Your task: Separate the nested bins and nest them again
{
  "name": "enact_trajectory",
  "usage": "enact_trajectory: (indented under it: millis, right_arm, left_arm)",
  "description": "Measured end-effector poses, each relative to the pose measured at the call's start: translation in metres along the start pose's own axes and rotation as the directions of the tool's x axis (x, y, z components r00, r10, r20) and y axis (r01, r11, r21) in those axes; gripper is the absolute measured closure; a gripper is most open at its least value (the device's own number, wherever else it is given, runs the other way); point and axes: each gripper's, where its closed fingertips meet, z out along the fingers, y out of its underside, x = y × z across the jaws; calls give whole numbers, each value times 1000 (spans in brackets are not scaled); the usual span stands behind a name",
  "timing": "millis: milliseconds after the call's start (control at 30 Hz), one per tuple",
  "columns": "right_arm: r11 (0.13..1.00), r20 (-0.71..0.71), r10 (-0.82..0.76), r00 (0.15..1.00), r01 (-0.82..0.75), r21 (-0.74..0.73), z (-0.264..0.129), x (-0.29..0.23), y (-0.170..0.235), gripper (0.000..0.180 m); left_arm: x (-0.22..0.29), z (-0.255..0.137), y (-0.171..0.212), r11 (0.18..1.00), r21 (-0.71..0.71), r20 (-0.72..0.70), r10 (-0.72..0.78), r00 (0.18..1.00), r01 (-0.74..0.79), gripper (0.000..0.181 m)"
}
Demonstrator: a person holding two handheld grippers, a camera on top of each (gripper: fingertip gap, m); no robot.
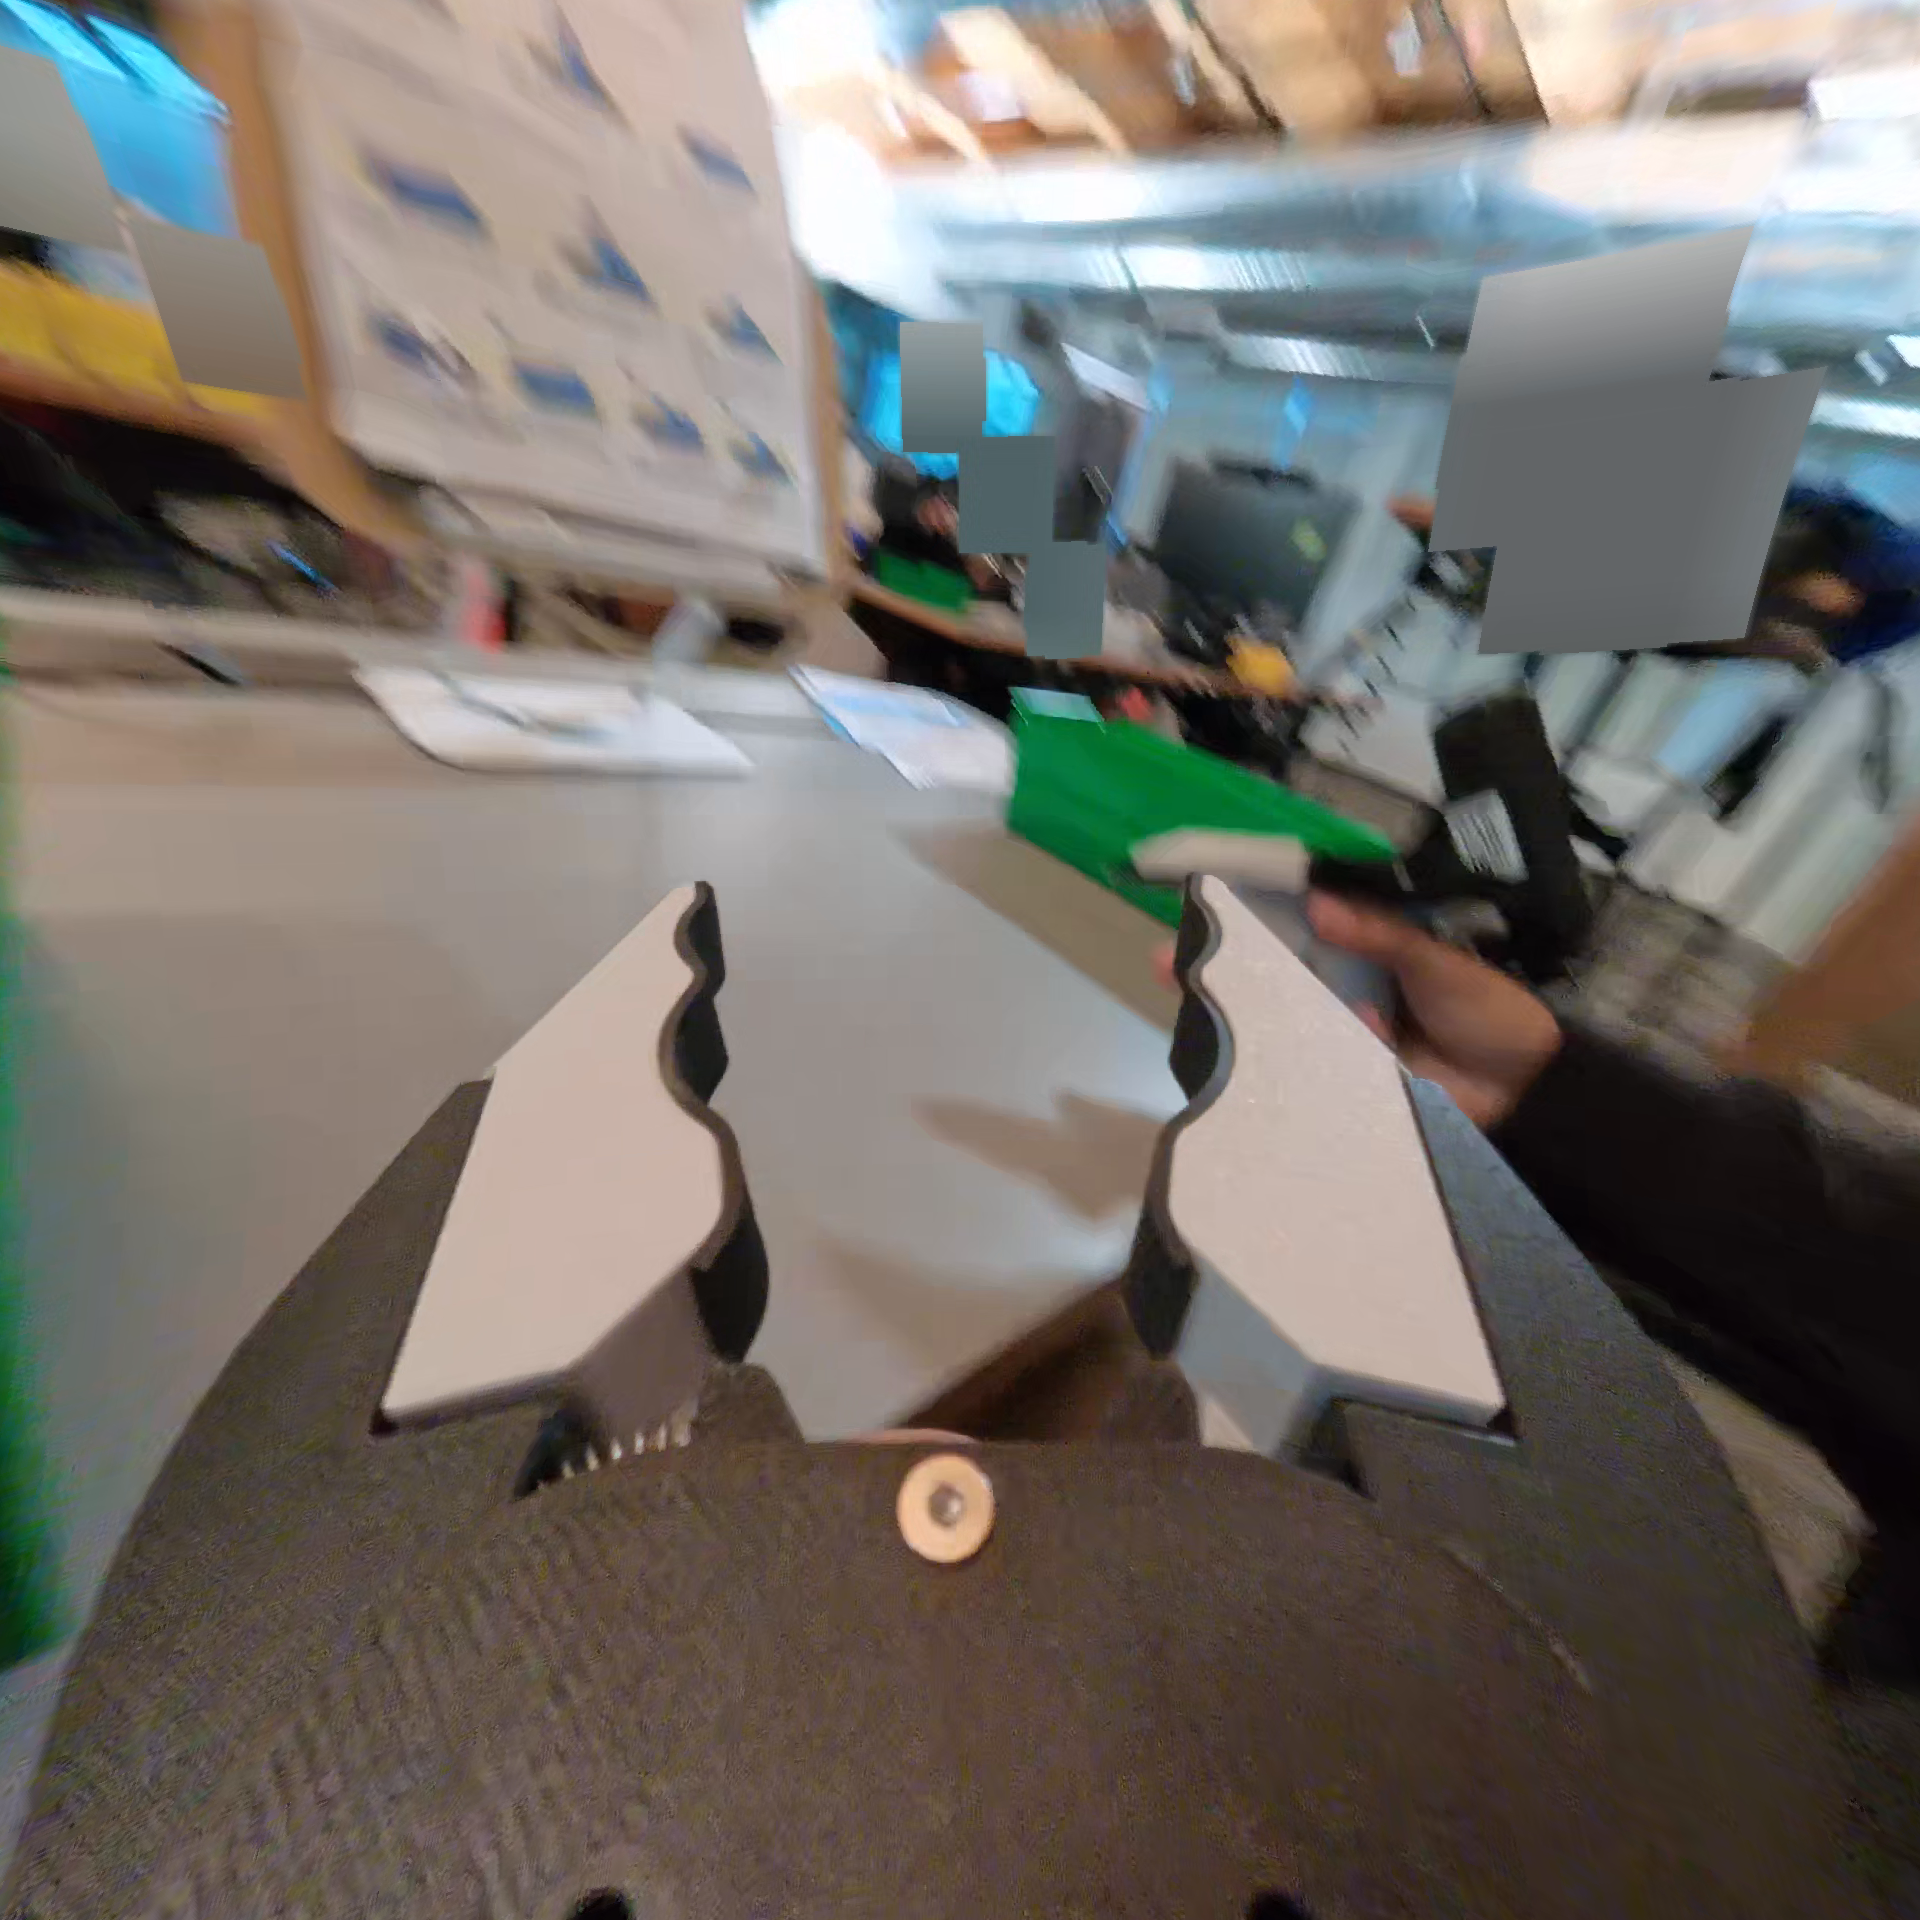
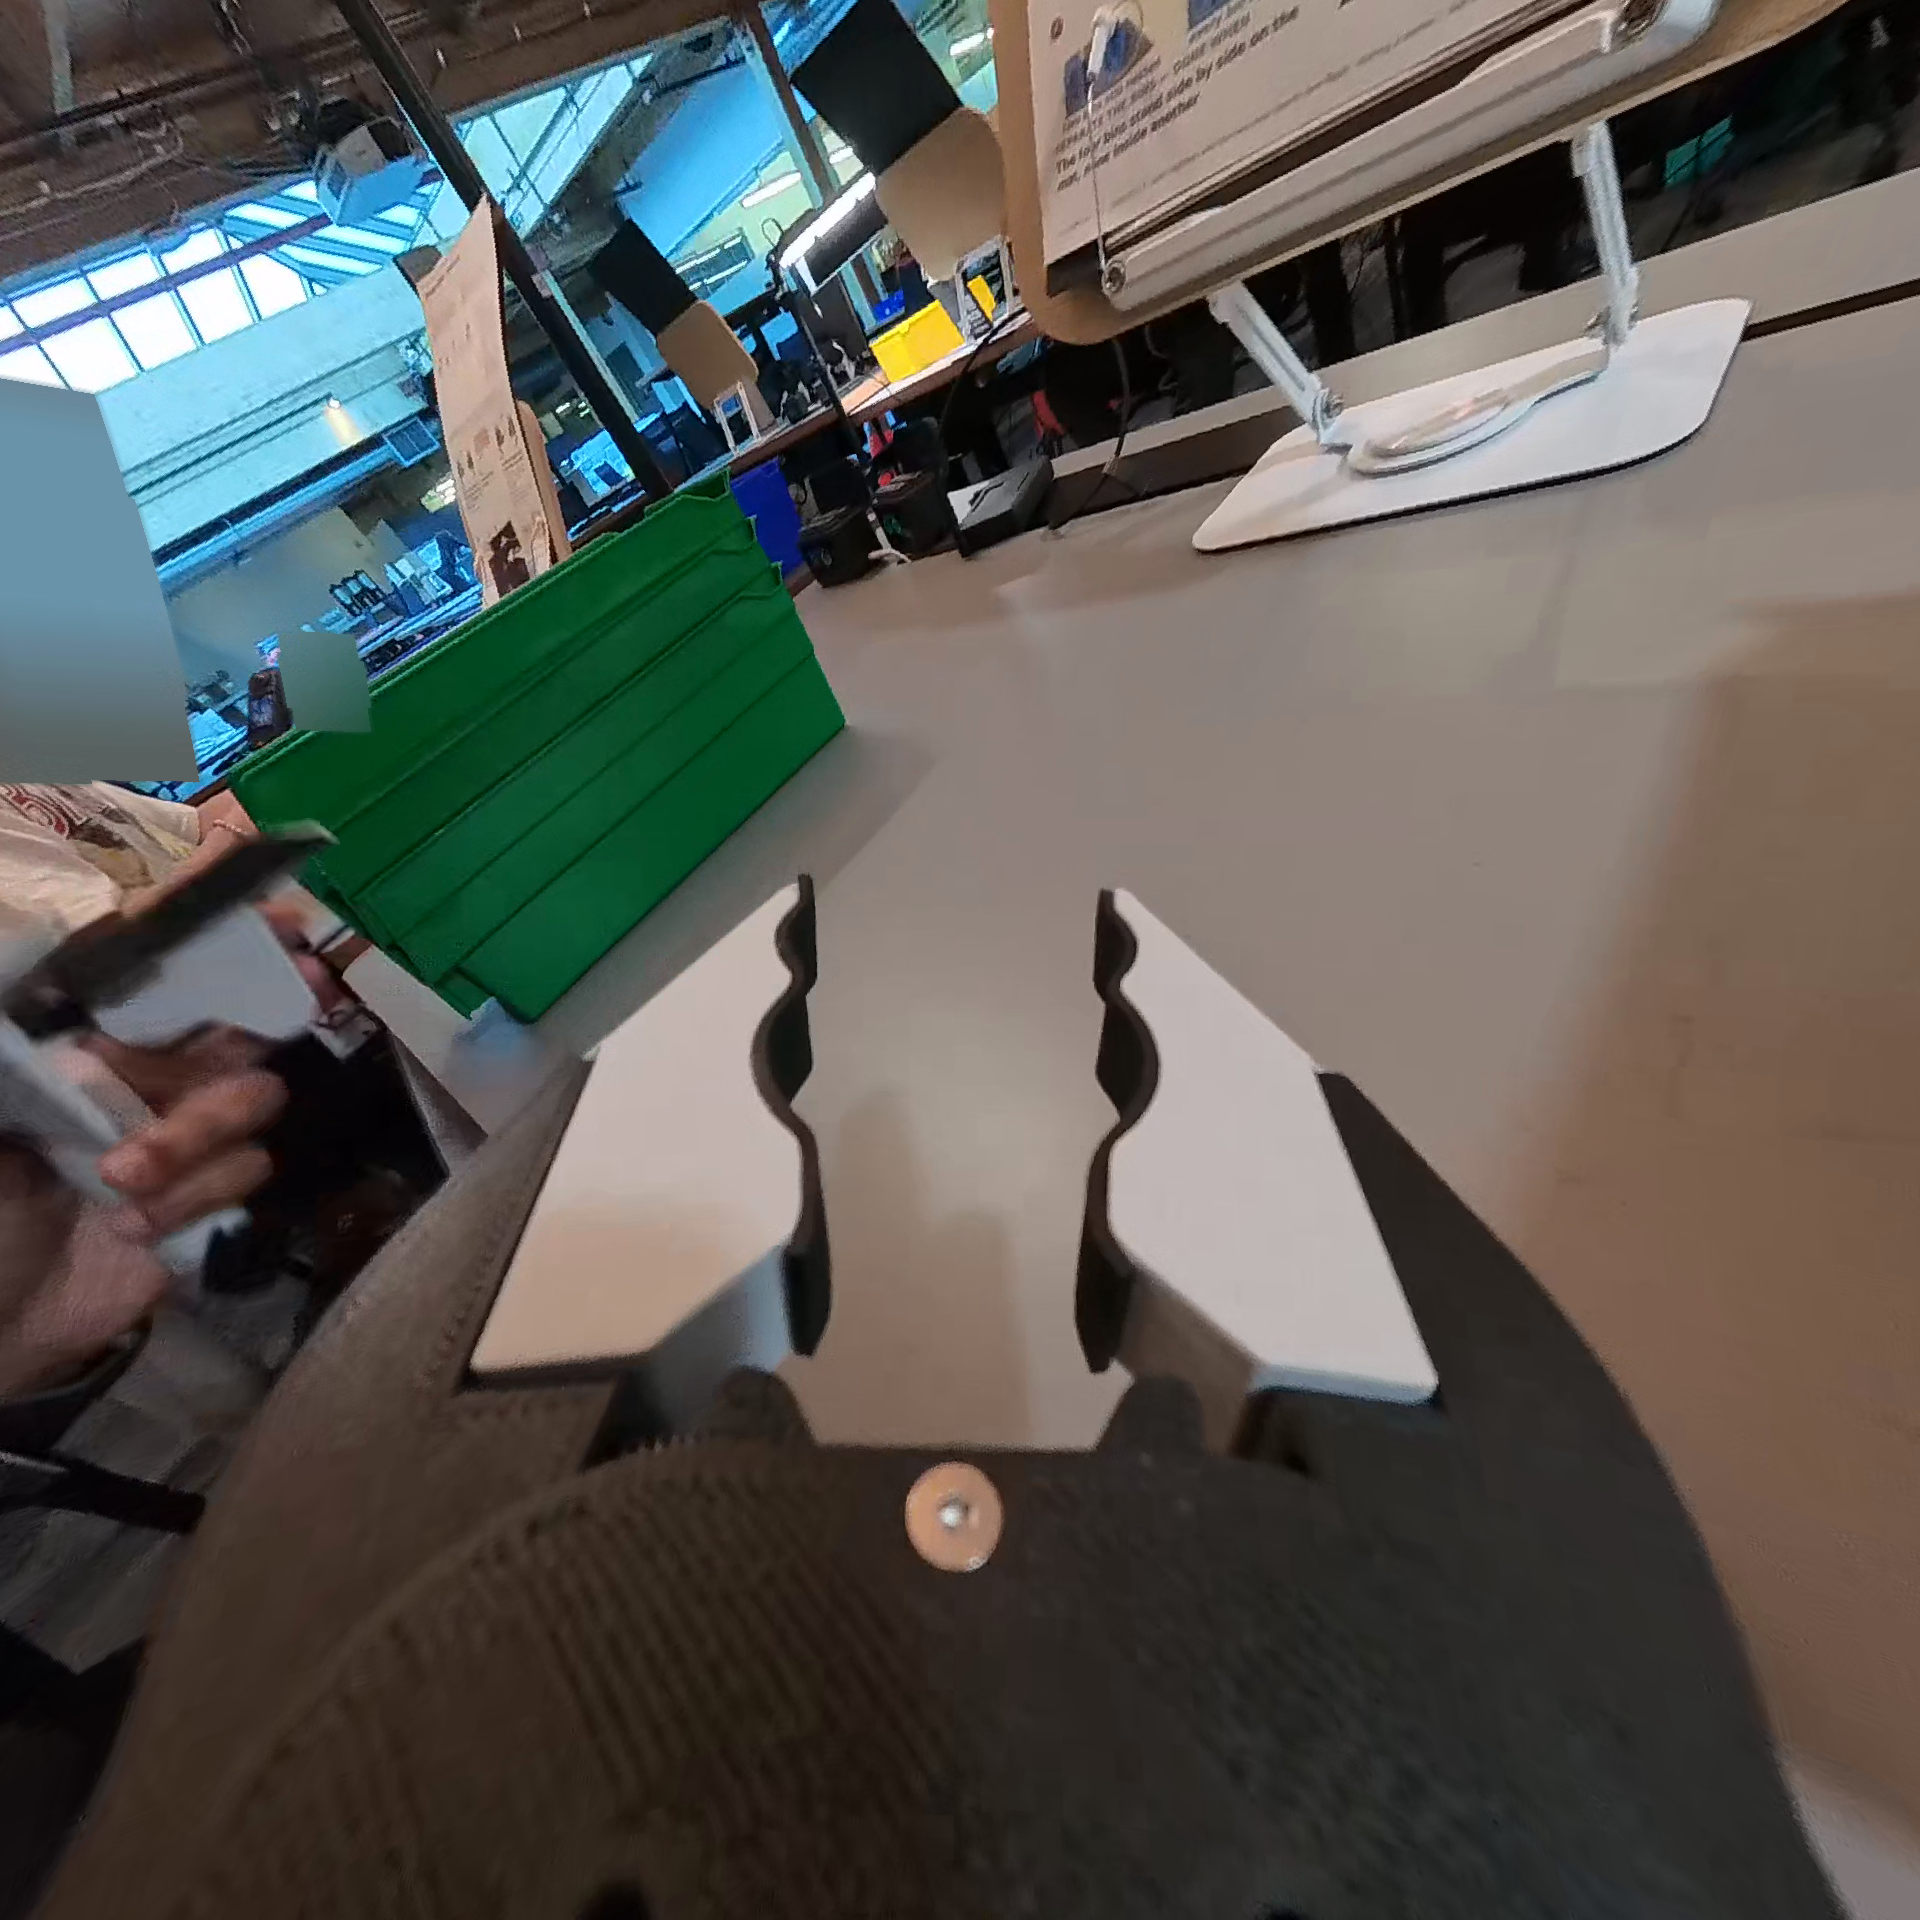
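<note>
A stack of nested green bins (image 2: 582, 779) stands on the grey table (image 2: 1247, 831), ahead and to the left of my right gripper (image 2: 956, 894). That gripper is open and empty, low over bare table, apart from the bins. My left gripper (image 1: 951, 894) is also open and empty over the table. In the left wrist view the green bins (image 1: 1122, 790) show blurred at the right, behind the other gripper's grey finger (image 1: 1226, 862) and the hand (image 1: 1444, 1008) that holds it. In the right wrist view the left gripper (image 2: 187, 966) shows blurred at the left edge, in a hand.
A white stand base (image 2: 1507, 416) carrying a board with printed sheets (image 2: 1299, 125) sits at the back right of the table. Papers (image 1: 561, 717) lie at the far side. A green blur (image 1: 12, 1039) fills the left edge of the left wrist view. Other workbenches lie beyond.
</note>
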Motion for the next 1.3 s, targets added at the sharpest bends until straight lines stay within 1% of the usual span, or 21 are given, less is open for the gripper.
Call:
enact_trajectory:
  millis: [33, 100, 133, 167, 200, 267, 367, 433, 533, 600, 667, 767, 800, 867, 1000, 1200, 1300]
  right_arm:
    - [1000, 2, -2, 1000, 2, -6, 1, -1, 1, 128]
    - [1000, 8, -8, 1000, 8, -15, 2, -3, 3, 130]
    - [1000, 9, -10, 1000, 10, -22, 3, -3, 5, 130]
    - [1000, 10, -11, 1000, 11, -29, 3, -4, 7, 130]
    - [999, 13, -11, 1000, 11, -35, 4, -4, 8, 130]
    - [999, 17, -10, 1000, 11, -48, 5, -6, 11, 131]
    - [998, 12, -20, 1000, 21, -66, 5, -6, 15, 131]
    - [998, 2, -30, 1000, 30, -63, 4, -5, 14, 131]
    - [997, -11, -35, 999, 34, -65, 2, -3, 15, 132]
    - [997, -16, -29, 999, 28, -71, 1, -2, 16, 132]
    - [997, -18, -21, 1000, 20, -72, 0, -1, 17, 132]
    - [998, -20, -10, 1000, 9, -69, -1, 0, 16, 132]
    - [998, -22, -7, 1000, 5, -67, -2, 1, 16, 133]
    - [998, -23, 1, 1000, -3, -64, -2, 1, 15, 133]
    - [998, -15, 17, 1000, -18, -67, -2, 0, 16, 133]
    - [997, -14, 13, 1000, -15, -77, -2, -1, 18, 134]
    - [996, -15, 13, 1000, -15, -82, -2, -1, 19, 134]
  left_arm:
    - [-14, -12, -26, 995, 101, 63, 7, 998, -14, 100]
    - [-41, -46, -79, 954, 289, 182, 29, 983, -81, 119]
    - [-56, -64, -100, 926, 352, 254, 45, 966, -136, 124]
    - [-72, -81, -116, 901, 386, 334, 62, 941, -196, 125]
    - [-91, -94, -125, 888, 384, 420, 76, 904, -253, 127]
    - [-128, -110, -125, 900, 298, 556, 106, 824, -317, 126]
    - [-167, -116, -101, 925, 136, 645, 189, 741, -354, 126]
    - [-180, -116, -90, 928, 93, 664, 213, 717, -362, 131]
    - [-188, -108, -77, 946, 53, 645, 212, 734, -319, 144]
    - [-192, -106, -72, 956, 51, 630, 194, 752, -289, 154]
    - [-196, -104, -67, 967, 52, 617, 164, 770, -248, 159]
    - [-198, -102, -63, 979, 74, 585, 112, 803, -191, 161]
    - [-198, -101, -63, 980, 81, 575, 104, 811, -183, 165]
    - [-198, -103, -65, 978, 85, 586, 105, 804, -189, 179]
    - [-199, -103, -66, 972, 44, 612, 157, 775, -232, 181]
    - [-199, -103, -66, 970, 45, 613, 161, 774, -237, 181]
    - [-198, -104, -68, 963, 42, 619, 183, 764, -265, 181]
